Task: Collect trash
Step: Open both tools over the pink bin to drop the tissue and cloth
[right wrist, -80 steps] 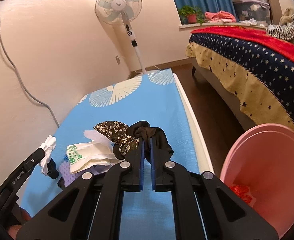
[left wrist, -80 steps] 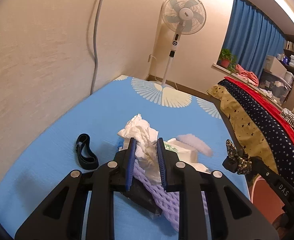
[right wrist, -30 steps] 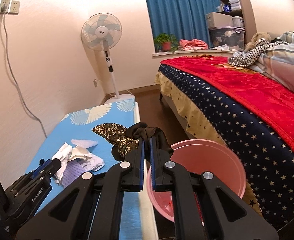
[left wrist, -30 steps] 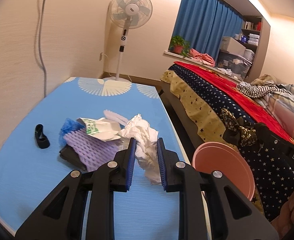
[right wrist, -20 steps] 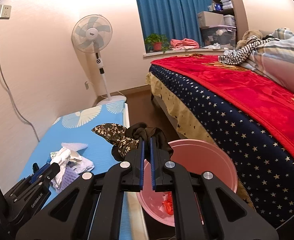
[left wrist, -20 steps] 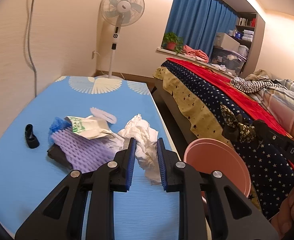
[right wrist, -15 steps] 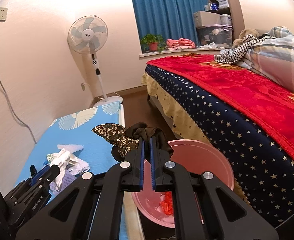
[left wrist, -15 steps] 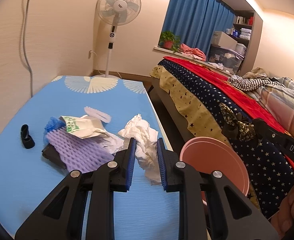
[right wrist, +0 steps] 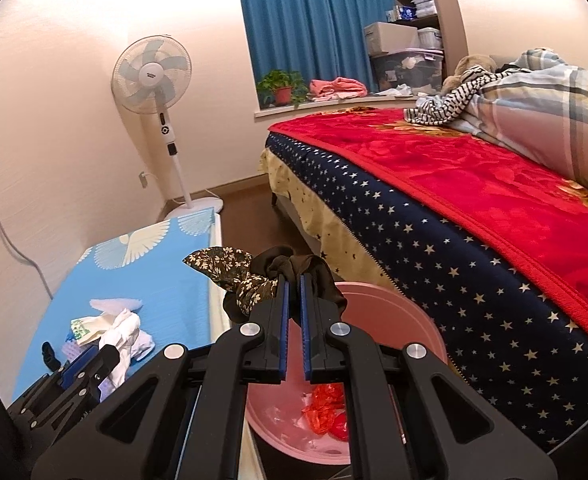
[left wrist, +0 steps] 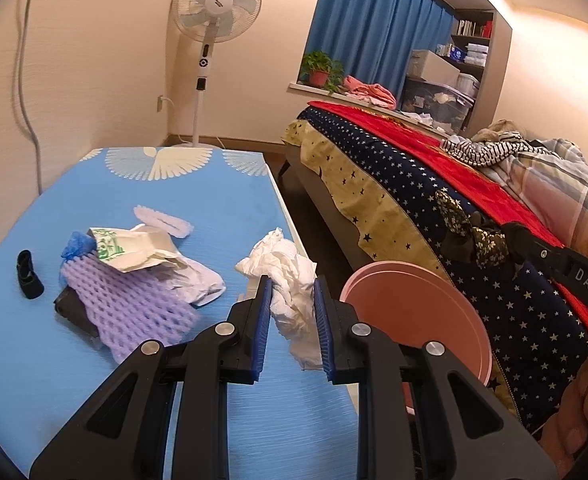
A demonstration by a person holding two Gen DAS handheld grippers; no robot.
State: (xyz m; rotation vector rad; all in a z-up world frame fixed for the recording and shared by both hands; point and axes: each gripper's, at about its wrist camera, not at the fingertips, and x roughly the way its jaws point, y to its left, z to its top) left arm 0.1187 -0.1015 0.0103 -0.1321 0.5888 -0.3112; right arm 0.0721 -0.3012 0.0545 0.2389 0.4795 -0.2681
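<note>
White crumpled tissue [left wrist: 290, 280] sat pinched between the left gripper [left wrist: 292, 312] fingers, held above the blue mat's [left wrist: 198, 200] edge beside the pink bin [left wrist: 421, 312]. Dark floral cloth [right wrist: 254, 280] was clamped in the nearly closed right gripper [right wrist: 294, 312] over the bin, where red wrappers [right wrist: 325, 408] lay. More litter, including purple foam netting [left wrist: 126, 308], lay on the mat.

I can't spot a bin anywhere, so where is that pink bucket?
The pink bucket stands on the floor between the blue mat and the bed, right below the right tongs.
</note>
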